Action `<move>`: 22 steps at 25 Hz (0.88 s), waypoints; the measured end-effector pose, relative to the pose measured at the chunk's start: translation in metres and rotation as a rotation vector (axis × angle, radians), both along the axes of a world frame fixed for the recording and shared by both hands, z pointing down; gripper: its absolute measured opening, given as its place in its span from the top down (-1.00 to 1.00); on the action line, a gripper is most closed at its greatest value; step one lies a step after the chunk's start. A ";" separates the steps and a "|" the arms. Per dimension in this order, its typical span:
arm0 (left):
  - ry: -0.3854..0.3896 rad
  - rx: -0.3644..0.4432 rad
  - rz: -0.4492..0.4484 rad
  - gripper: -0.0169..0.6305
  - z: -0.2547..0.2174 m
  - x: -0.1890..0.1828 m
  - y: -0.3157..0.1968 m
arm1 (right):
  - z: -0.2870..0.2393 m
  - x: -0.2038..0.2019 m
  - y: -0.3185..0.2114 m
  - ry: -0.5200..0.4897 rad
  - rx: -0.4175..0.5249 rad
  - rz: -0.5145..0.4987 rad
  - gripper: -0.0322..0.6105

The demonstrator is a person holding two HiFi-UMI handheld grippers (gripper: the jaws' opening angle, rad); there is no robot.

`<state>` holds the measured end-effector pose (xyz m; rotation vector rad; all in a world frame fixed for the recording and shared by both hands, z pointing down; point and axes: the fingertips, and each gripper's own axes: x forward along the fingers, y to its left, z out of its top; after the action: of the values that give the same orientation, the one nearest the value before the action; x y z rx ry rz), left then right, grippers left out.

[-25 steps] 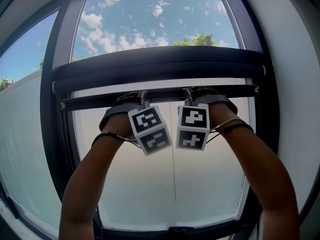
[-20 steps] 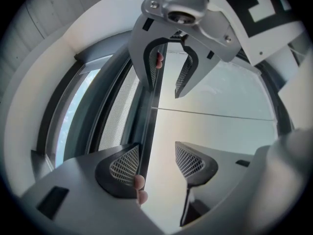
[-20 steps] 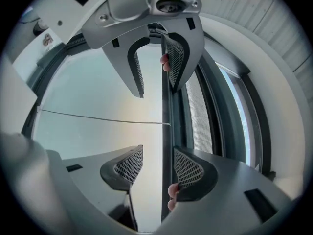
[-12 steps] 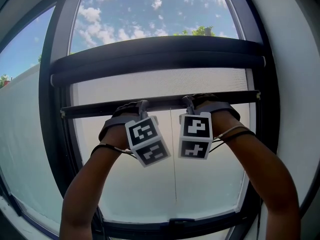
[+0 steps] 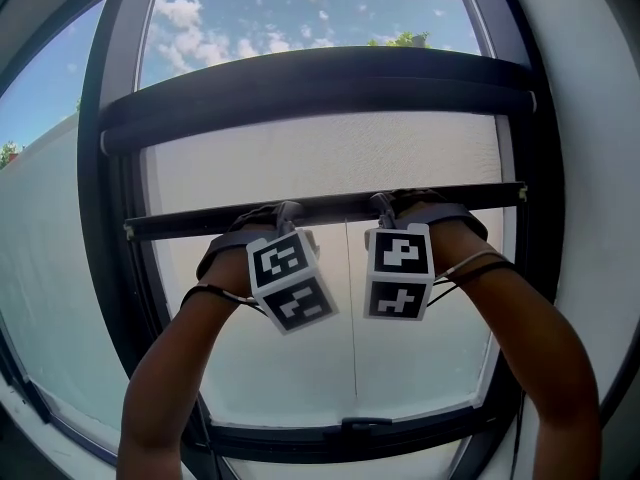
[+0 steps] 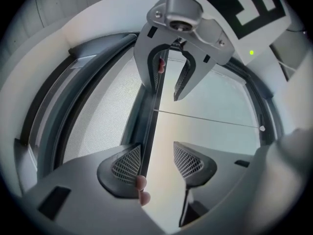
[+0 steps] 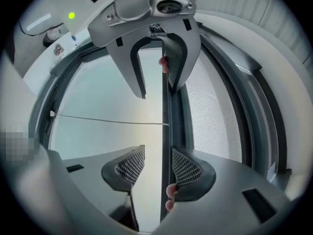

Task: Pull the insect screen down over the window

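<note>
The grey fine-mesh insect screen (image 5: 320, 158) hangs partway down the window. Its mesh is stretched just above its slim, dark pull bar (image 5: 200, 220), which runs level across the pane. That bar passes between both pairs of tongs.

The left tongs (image 6: 157, 153) are spread, having just been closing. The bar lies against the pad on the mesh side, with a clear gap to the other pad. The right tongs (image 7: 157, 158) stand the same way, spread after closing a little, with the bar close to the mesh-side pad and apart from the other. A fingertip (image 6: 142, 182) shows at the bar beside each mesh-side pad.

On the person's side of the bar, two white cubes with black square markers (image 5: 290, 280) sit side by side above the forearms. A thin cord (image 5: 351, 308) hangs from the bar's middle. Above the bar, past the mesh, is the dark roller housing (image 5: 320, 88). The dark window frame (image 5: 115, 168) meets both ends of the bar. Below the bar the pane is uncovered.
</note>
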<state>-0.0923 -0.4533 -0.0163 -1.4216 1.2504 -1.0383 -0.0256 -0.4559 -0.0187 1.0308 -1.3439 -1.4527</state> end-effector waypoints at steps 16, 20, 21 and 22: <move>0.022 -0.125 0.044 0.37 0.063 0.000 0.006 | 0.066 -0.001 0.005 0.003 -0.122 -0.028 0.35; 0.022 -0.190 0.065 0.44 0.094 0.000 0.005 | 0.097 -0.001 0.005 0.011 -0.180 -0.024 0.35; 0.025 -0.204 0.074 0.44 0.102 0.000 0.005 | 0.105 -0.001 0.005 0.013 -0.192 -0.024 0.35; 0.030 -0.214 0.081 0.44 0.109 0.000 0.006 | 0.113 -0.001 0.006 0.011 -0.202 -0.024 0.35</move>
<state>-0.0923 -0.4471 0.0931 -1.6424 1.1188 -1.1245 -0.0263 -0.4500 0.0939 0.8769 -1.4661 -1.3079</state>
